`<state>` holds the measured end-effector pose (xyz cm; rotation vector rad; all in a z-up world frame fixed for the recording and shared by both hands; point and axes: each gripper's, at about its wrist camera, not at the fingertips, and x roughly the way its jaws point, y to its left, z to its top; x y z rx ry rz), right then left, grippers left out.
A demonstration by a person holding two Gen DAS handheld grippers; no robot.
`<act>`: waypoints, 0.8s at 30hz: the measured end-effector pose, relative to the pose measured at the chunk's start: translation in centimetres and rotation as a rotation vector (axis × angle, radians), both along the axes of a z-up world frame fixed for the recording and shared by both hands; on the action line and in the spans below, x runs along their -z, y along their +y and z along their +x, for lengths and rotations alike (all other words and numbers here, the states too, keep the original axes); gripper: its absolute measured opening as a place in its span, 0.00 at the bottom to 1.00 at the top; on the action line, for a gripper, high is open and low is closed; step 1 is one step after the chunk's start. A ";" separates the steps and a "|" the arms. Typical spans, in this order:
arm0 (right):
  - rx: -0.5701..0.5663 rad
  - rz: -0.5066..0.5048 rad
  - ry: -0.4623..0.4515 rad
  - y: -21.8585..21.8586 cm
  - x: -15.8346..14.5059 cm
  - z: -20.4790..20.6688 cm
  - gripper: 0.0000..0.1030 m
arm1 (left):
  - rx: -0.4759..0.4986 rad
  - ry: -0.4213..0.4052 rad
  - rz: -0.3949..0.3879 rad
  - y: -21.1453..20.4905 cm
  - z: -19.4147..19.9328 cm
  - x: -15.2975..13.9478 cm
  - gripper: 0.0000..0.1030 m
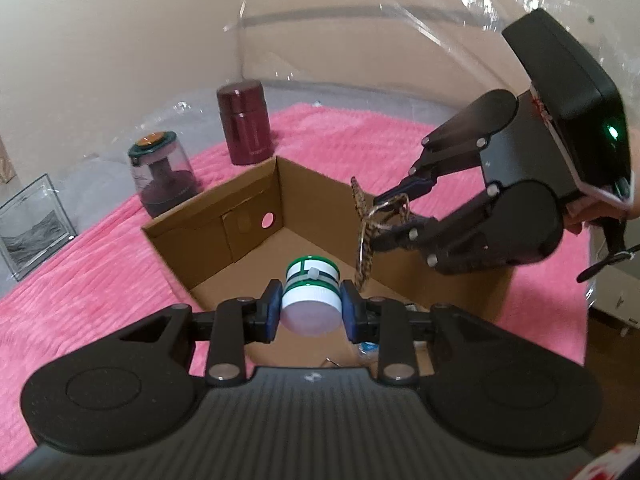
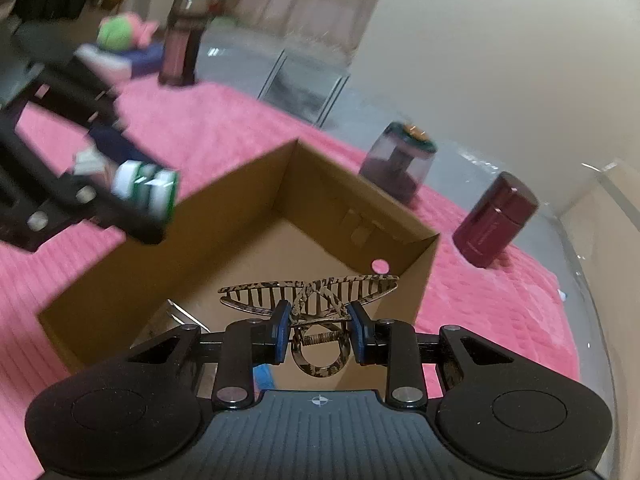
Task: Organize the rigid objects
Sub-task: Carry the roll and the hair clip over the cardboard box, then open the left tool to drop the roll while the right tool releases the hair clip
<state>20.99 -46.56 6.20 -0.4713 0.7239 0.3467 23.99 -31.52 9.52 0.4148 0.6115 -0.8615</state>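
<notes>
Your left gripper (image 1: 310, 308) pinches the white-and-green jar (image 1: 310, 298) over the cardboard box (image 1: 224, 220); your right gripper (image 2: 320, 330) clamps the hair claw (image 2: 310, 294) above its right side. Lower each well inside before spreading the jaws.

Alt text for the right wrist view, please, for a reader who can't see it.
The right tool grips a tortoiseshell hair claw clip above an open cardboard box on a pink blanket. At left, blurred, the left tool holds a white-and-green jar.
</notes>
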 end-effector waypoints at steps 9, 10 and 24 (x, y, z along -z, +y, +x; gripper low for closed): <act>-0.107 -0.141 0.086 -0.1 4.3 4.8 0.26 | 0.038 0.057 0.127 -4.1 5.9 4.1 0.25; -0.114 -0.151 0.098 -0.1 4.7 5.3 0.26 | 0.041 0.061 0.140 -4.4 6.0 4.5 0.25; -0.201 -0.264 0.227 1.0 8.2 9.4 0.26 | 0.091 0.118 0.312 -7.2 8.0 9.1 0.25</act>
